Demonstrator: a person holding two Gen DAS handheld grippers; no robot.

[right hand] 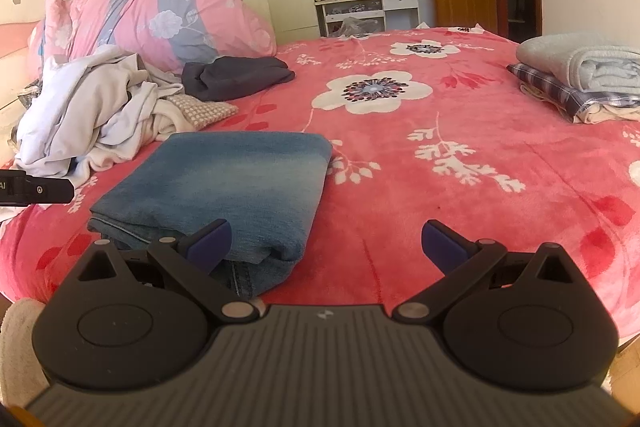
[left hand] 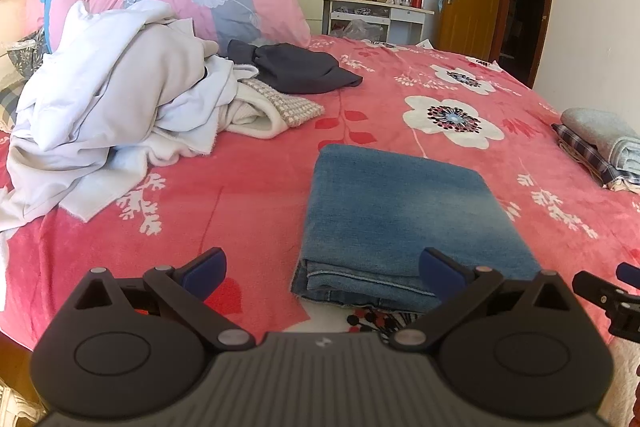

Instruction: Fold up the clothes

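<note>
Lying folded at frame centre, blue denim jeans [left hand: 400, 219] on red floral blanket [left hand: 248, 195], left gripper [left hand: 322, 269] spread empty, right gripper [right hand: 326, 243] spread empty, white laundry heap [left hand: 108, 99] upper left.

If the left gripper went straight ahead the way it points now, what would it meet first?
Most likely the folded jeans: the open left gripper points along the bed with the jeans' near edge just ahead, slightly right of its centre line. Its height above them is unclear.

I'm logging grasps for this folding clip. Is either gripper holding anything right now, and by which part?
Nothing is held. The left gripper and right gripper are both open, empty, near the folded blue denim jeans on the bed.
</note>
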